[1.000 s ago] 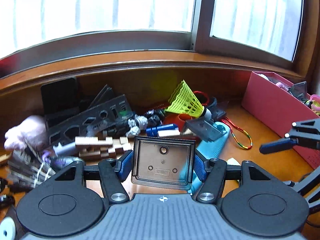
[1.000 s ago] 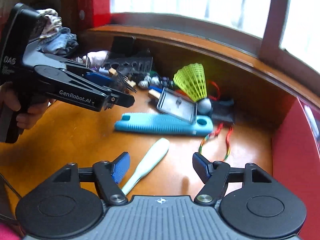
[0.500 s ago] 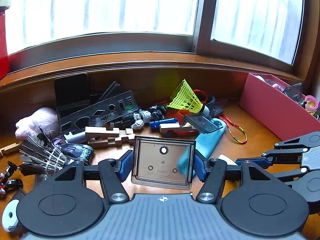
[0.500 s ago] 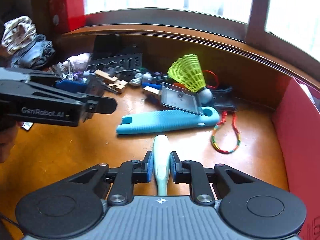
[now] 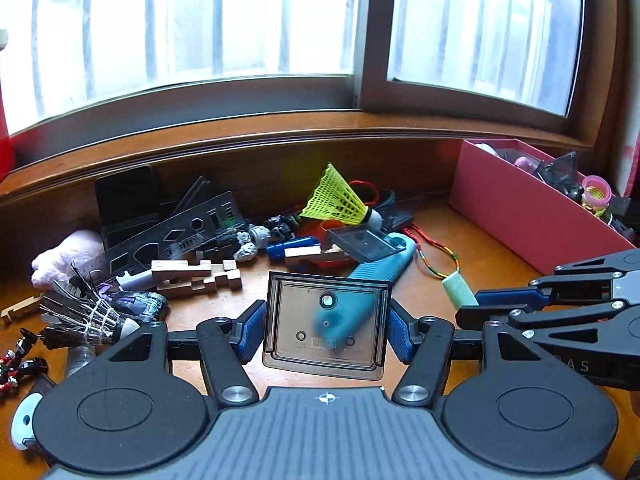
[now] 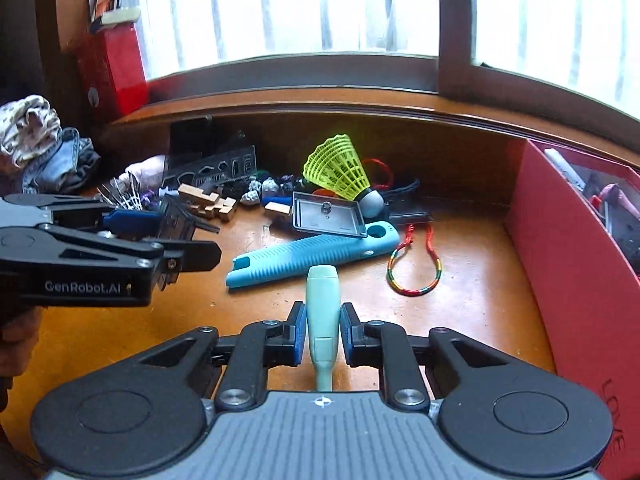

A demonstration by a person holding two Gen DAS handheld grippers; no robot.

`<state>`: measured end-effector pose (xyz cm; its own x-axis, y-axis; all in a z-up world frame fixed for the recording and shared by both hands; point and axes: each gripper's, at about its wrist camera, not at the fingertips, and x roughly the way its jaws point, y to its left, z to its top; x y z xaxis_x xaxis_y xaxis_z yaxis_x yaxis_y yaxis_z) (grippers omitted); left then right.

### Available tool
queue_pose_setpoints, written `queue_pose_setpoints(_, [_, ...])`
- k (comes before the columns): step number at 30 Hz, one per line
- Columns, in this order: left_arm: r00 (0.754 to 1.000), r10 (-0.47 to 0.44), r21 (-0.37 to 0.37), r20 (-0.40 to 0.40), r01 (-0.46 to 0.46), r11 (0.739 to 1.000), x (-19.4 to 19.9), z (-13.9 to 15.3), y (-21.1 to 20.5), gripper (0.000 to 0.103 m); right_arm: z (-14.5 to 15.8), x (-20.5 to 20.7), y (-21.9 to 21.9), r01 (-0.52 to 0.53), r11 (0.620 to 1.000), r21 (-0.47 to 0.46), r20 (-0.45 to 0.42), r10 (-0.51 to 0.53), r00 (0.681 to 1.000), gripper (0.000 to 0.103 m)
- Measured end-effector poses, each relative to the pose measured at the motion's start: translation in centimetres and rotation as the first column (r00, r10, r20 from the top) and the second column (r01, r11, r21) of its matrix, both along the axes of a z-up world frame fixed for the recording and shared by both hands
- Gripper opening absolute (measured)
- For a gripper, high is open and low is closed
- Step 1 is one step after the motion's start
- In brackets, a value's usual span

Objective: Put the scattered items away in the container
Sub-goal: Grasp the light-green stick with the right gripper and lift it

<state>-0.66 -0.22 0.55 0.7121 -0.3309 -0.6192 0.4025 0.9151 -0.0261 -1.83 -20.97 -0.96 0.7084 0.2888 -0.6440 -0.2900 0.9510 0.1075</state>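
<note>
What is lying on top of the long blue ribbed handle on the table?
A dark transparent plastic lid rests tilted across the far end of the blue ribbed handle, beside its round hole. The yellow shuttlecock stands just behind. Whatever lies under the lid is not clearly visible.

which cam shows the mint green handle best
The right wrist view: the mint green handle runs centrally between the right gripper pads, gripped. The left wrist view shows only its tip poking from that gripper.
</note>
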Motion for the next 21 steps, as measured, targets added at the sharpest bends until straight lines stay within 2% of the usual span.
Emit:
queue_pose_setpoints(10, [1.000,0.005,0.026,0.008,-0.005,1.000,-1.3,1.0,-2.1,0.061,1.4,-1.8,-2.3,0.003,0.999,0.052,0.042,-0.005,0.999,0.020])
queue_pose_setpoints(21, [0.999,-0.034,0.019,0.032,0.033,0.999,-1.7,2.1,-6.3,0.061,4.6,-3.6,-6.8,0.021,0.995,0.101,0.101,-0.031,0.994,0.020])
